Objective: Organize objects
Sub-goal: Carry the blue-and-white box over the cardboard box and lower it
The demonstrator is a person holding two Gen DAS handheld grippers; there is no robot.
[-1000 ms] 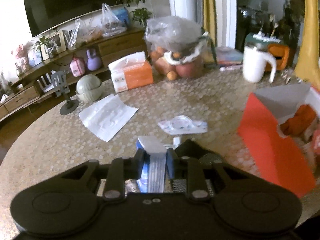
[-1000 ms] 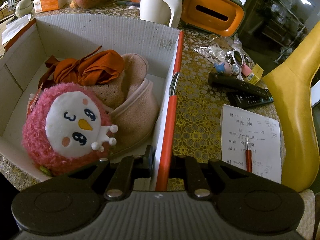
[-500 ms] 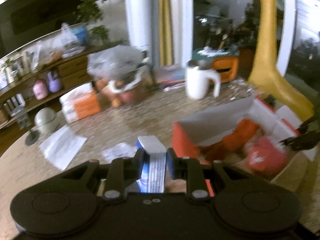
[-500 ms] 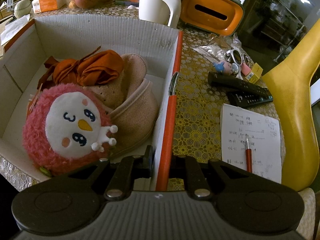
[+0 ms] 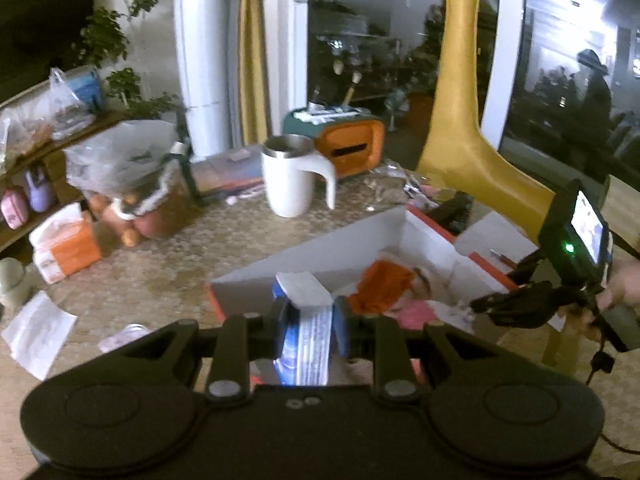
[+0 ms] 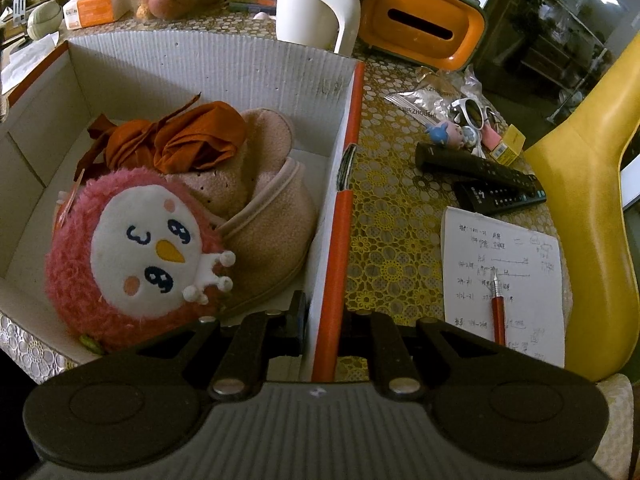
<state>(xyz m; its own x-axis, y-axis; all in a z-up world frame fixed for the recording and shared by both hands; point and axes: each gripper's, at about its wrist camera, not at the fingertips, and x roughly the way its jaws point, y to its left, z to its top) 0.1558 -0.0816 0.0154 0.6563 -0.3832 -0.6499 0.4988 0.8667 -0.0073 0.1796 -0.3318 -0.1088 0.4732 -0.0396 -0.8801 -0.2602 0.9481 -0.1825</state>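
My left gripper (image 5: 310, 320) is shut on a blue and white packet (image 5: 306, 316) and holds it in the air over the near left wall of the orange cardboard box (image 5: 304, 268). My right gripper (image 6: 322, 316) is shut on the box's orange side wall (image 6: 340, 216); it also shows in the left wrist view (image 5: 516, 308) at the box's right side. Inside the box lie a pink plush bird (image 6: 136, 256), a beige slipper (image 6: 260, 216) and an orange cloth (image 6: 180, 136).
On the table stand a white mug (image 5: 292, 180), an orange tissue holder (image 6: 420, 24), a bag of fruit (image 5: 128, 184) and a tissue pack (image 5: 64, 244). Right of the box lie two remotes (image 6: 480, 176), a notepad with a red pen (image 6: 504, 276) and sunglasses (image 6: 472, 112). A yellow giraffe figure (image 5: 464, 120) stands behind.
My left gripper has lifted and swung right with the packet, from low over the table to above the box's left wall. The right gripper has kept its hold on the box wall.
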